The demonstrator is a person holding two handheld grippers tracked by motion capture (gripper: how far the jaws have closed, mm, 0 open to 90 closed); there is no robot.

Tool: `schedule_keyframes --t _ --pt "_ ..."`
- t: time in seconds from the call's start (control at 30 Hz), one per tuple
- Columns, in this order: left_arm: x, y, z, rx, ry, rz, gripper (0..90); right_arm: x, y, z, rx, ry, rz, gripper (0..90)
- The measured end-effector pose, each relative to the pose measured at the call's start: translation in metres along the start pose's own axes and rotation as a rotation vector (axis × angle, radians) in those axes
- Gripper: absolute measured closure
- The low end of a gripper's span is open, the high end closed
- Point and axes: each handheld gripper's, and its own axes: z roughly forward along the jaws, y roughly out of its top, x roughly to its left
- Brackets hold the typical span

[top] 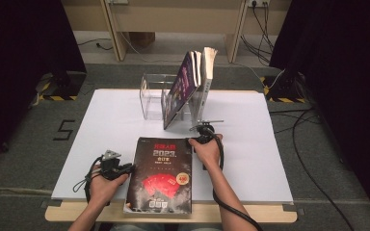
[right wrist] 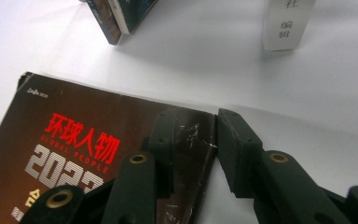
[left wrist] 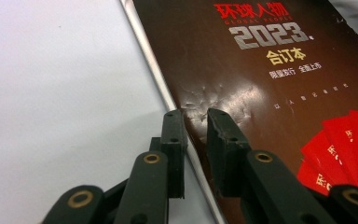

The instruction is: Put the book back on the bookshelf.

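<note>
book: a dark magazine-like book (top: 160, 175) lies flat on the white bench (top: 101, 130), near edge overhanging the front.
left hand-held gripper: the left hand-held gripper (left wrist: 196, 116) is set at the book's left edge, jaws narrowly parted astride it; a real pinch cannot be told.
right hand-held gripper: the right hand-held gripper (right wrist: 195, 122) is spread at the far right corner, nothing pinched.
step: the corner is likely to be gripped again, deeper, before lifting.
goal: the stand (top: 155, 96) with leaning books (top: 192, 79) is probably meant.
care: the creased cover should be spared.
</note>
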Motion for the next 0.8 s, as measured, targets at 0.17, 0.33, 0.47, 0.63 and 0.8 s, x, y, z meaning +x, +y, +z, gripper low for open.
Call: schedule_keyframes --t 0.17,0.33,0.47,0.63,0.8 --pt "0.0 0.0 0.0 0.002 0.002 0.001 76.4 0.001 -0.002 0.0 -0.005 -0.023 -0.014 75.3" --pt "0.0 0.0 0.0 0.0 0.004 0.002 76.4 0.0 0.001 0.0 0.007 -0.032 0.0 80.8" --pt "-0.001 0.0 0.0 -0.001 0.004 0.003 76.4 -0.001 0.002 -0.002 0.003 -0.02 0.003 84.6" --pt "-0.001 0.0 0.0 -0.001 0.008 0.011 76.4 0.001 0.003 -0.007 -0.014 -0.007 0.008 86.7" --pt "-0.002 -0.001 -0.001 -0.002 0.011 0.014 76.4 0.005 0.004 -0.015 -0.045 0.014 -0.009 87.3"
